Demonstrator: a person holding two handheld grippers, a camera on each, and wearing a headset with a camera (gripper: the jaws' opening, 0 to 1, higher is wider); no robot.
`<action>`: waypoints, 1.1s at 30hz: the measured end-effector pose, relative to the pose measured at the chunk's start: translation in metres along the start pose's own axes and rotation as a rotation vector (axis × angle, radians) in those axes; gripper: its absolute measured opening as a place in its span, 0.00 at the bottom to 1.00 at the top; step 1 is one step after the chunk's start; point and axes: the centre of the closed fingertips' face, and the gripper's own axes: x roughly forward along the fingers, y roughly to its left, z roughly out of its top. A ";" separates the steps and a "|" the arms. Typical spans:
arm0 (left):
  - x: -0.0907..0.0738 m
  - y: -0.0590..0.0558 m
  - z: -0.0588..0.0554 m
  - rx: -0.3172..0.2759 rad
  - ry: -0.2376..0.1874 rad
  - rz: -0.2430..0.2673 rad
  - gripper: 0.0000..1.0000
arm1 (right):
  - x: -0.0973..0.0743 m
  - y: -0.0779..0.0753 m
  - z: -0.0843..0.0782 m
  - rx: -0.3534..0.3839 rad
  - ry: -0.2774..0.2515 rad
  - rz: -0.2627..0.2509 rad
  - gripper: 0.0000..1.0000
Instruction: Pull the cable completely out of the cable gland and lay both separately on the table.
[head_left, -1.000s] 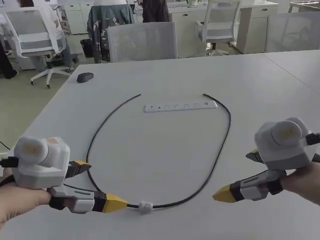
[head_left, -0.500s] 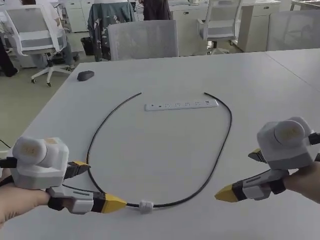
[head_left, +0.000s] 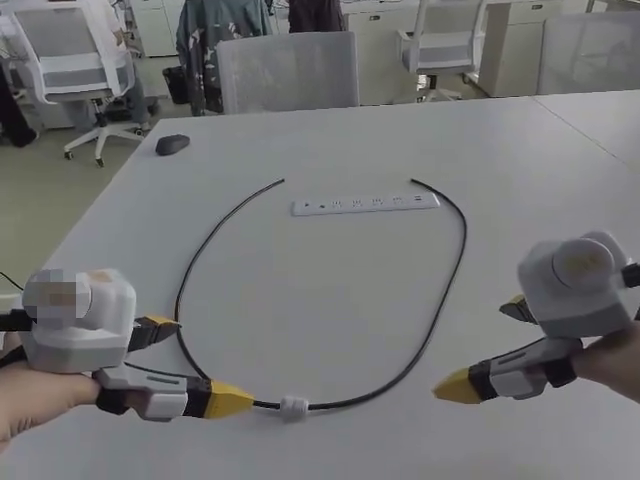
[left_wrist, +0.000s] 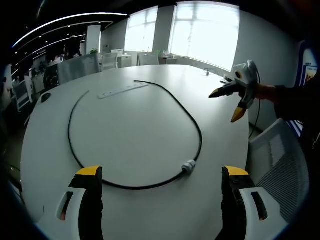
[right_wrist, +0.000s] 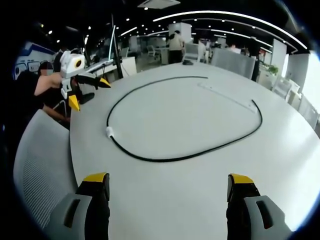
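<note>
Left gripper (head_left: 200, 362) is hovering low at the near edge of the white table (head_left: 320, 290), jaws spread wide, holding nothing. Its lower yellow tip is sitting just beside the black cable (head_left: 466, 240), a little left of the cable gland (head_left: 293, 407); I cannot tell from the head view whether it is touching. In the left gripper view the gland is lying ahead, between the two jaws. Right gripper (head_left: 478, 348) is also hanging fully open and empty, off to the right, well apart from the gland and near the cable's right-hand sweep.

Cable is lying in a big open loop on the table, both free ends pointing toward the power strip (head_left: 365, 203) at the far side. Gland is sitting on the near bottom of the loop, cable threaded through it. Nothing is separated yet; I am judging this as the approach before the first grasp.

Risks I am noting:
- Gland is small and pale on a pale table; with jaws this wide I am risking a closure on the cable alone, so the gland would just be sliding along.
- Long run of cable on either side: pulling hard could be dragging the whole loop and sweeping a free end into the power strip.
- If the seal is tight, the cable may be slipping between the jaws rather than feeding through.
</note>
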 end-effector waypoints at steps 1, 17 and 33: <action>0.000 0.000 0.000 0.000 0.000 0.001 0.99 | 0.000 0.000 -0.001 0.001 0.002 0.000 0.99; 0.002 -0.001 0.006 0.022 -0.023 0.000 0.99 | 0.001 -0.005 -0.002 -0.008 0.003 -0.011 0.99; 0.003 -0.009 0.023 0.024 -0.094 -0.028 0.99 | 0.032 0.050 0.045 -0.105 -0.074 0.157 0.63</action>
